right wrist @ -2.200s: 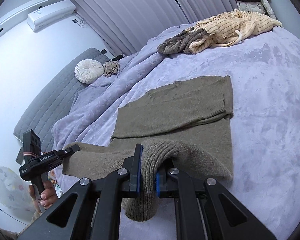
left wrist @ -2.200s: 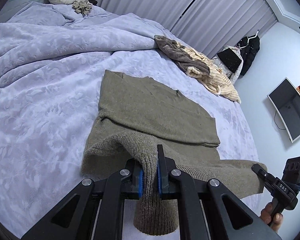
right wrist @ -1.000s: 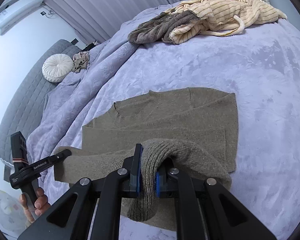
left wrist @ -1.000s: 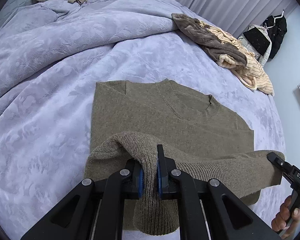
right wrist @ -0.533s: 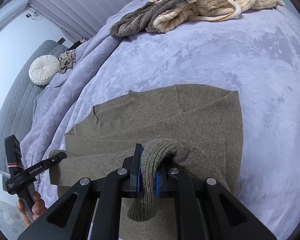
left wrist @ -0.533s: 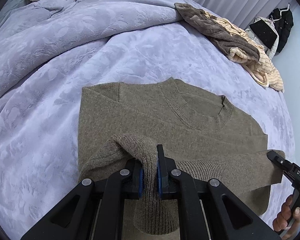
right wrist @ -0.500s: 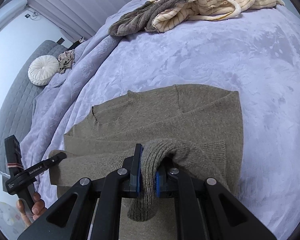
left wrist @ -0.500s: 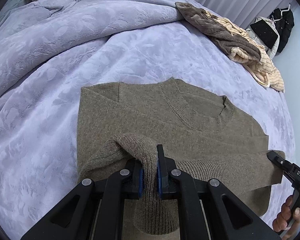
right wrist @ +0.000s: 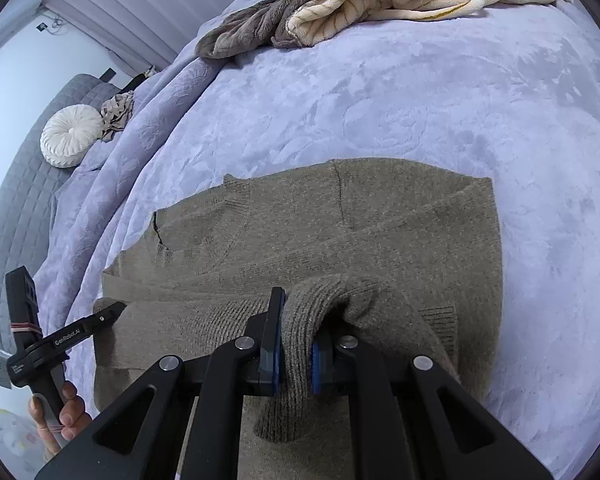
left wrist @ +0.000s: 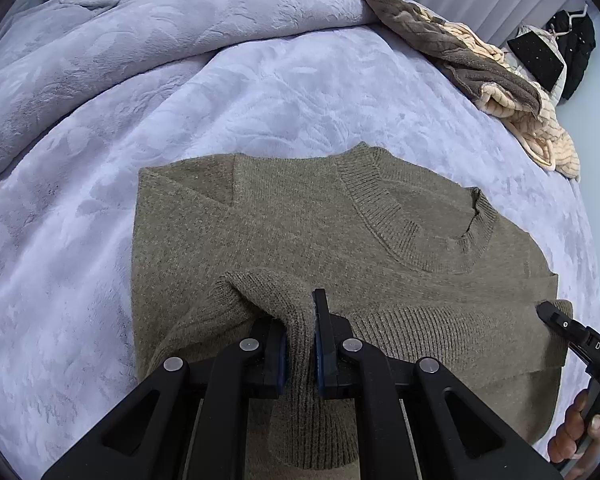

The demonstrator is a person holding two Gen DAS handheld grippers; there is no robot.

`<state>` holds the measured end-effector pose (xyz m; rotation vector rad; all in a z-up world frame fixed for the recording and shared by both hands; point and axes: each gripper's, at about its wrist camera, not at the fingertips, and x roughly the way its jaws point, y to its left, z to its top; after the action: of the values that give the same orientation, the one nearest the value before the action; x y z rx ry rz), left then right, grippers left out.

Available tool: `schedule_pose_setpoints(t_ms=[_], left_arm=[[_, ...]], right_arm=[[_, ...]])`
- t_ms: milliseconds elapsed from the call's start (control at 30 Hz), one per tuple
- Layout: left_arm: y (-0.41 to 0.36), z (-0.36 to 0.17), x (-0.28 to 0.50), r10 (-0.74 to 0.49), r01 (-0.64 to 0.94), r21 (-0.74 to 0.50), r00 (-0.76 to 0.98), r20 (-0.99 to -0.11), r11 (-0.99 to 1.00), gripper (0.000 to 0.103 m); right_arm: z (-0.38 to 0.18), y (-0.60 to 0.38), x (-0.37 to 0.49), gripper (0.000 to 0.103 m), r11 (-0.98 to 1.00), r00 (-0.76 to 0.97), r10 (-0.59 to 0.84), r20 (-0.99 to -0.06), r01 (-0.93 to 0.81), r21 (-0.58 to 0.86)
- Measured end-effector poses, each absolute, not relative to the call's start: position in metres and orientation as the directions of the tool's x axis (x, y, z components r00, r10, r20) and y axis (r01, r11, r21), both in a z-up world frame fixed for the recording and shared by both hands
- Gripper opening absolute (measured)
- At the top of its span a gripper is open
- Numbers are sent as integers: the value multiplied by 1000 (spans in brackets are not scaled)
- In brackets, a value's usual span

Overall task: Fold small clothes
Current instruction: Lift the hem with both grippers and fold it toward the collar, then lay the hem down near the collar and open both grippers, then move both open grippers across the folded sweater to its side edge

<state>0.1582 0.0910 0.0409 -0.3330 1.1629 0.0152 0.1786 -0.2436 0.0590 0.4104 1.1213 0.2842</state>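
Sweater: an olive-brown knitted sweater with a ribbed round collar lies on the bed, neck away from both cameras, its lower part doubled up over the chest.
Sleeves: both are folded across the body; a sleeve's ribbed cuff shows near the right edge in the right wrist view.
Hem: the ribbed hem runs as a raised band between the two grippers, above the chest and below the collar.
Left gripper: the left gripper has its fingers pressed onto a bunched corner of the hem; a tongue of knit hangs down behind the blue pads.
Right gripper: the right gripper pinches the opposite hem corner the same way, fingers tight on the fold.
Hands: a hand holds the right gripper's handle at the right edge of the left wrist view; the other hand holds the left gripper's handle.
Bed: a lilac plush embossed blanket covers the bed, bunched in a ridge towards the headboard.
Other clothes: a heap of grey fleece and cream striped garments lies well apart from the sweater, at the bed's far edge.
Cushion: a round white pleated cushion sits by the grey quilted headboard.
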Motion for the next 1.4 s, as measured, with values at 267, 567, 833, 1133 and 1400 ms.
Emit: schedule_pose_setpoints(t_ms=[267, 567, 833, 1133, 1400], left_arm=[[97, 68, 156, -193, -177, -295, 440, -877, 939, 11], [92, 57, 184, -161, -189, -257, 411, -897, 948, 11], [102, 36, 192, -293, -217, -390, 372, -881, 895, 47], [120, 75, 153, -329, -181, -440, 437, -837, 879, 81], [97, 62, 88, -267, 43, -274, 407, -873, 961, 81]], right_arm=[[78, -244, 176, 11, 880, 443, 440, -781, -41, 473], [82, -245, 198, 11, 882, 453, 430, -781, -24, 471], [55, -247, 206, 15, 879, 418, 423, -804, 26, 476], [81, -262, 178, 64, 858, 469, 451, -759, 6, 513], [94, -247, 126, 64, 933, 481, 360, -799, -196, 302]])
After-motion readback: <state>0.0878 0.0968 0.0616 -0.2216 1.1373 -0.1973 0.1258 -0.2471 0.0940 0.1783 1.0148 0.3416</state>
